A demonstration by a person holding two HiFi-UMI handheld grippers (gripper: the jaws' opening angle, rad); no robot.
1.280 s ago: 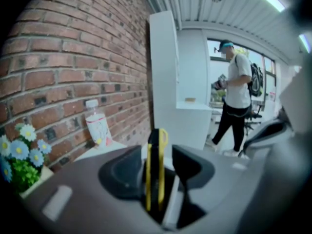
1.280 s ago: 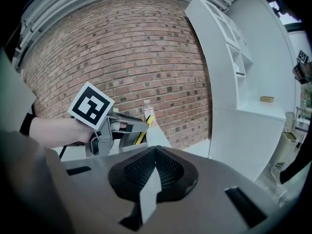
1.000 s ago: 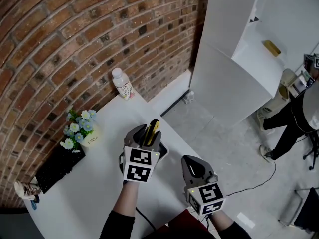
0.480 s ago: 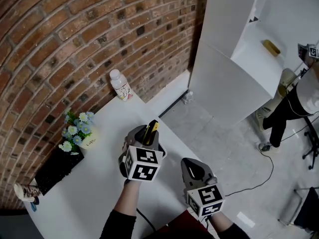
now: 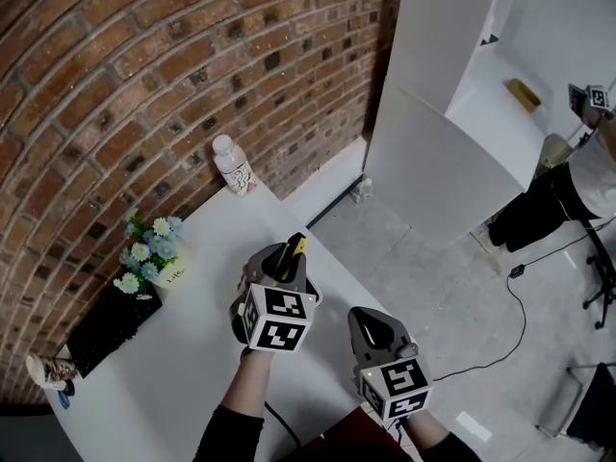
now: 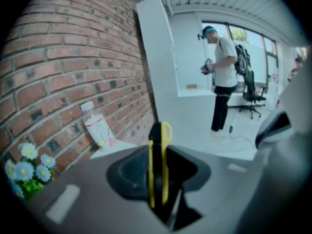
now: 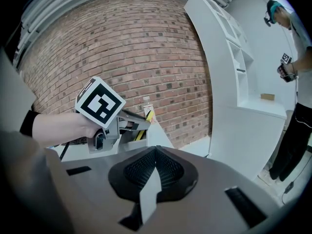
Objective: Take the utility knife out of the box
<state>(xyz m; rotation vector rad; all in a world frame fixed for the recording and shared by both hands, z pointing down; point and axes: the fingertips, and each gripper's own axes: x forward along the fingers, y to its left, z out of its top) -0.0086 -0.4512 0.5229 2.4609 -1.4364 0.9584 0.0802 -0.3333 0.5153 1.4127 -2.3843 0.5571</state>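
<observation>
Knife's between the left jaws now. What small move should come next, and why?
Probably firm up the squeeze, then lift the left gripper a little. Its jaws have just been closing, and the utility knife sits edge-on between them, apparently pinched, with its end poking past the tips. The right gripper is shut, empty and apart.

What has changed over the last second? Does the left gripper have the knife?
The left gripper has just been closing its jaws on the utility knife, which stands upright between them; the pads now look to be against it. That gripper also rolled slightly. The person in the background shifted. The right gripper, shut and empty, the bottle and the flowers stayed put.
</observation>
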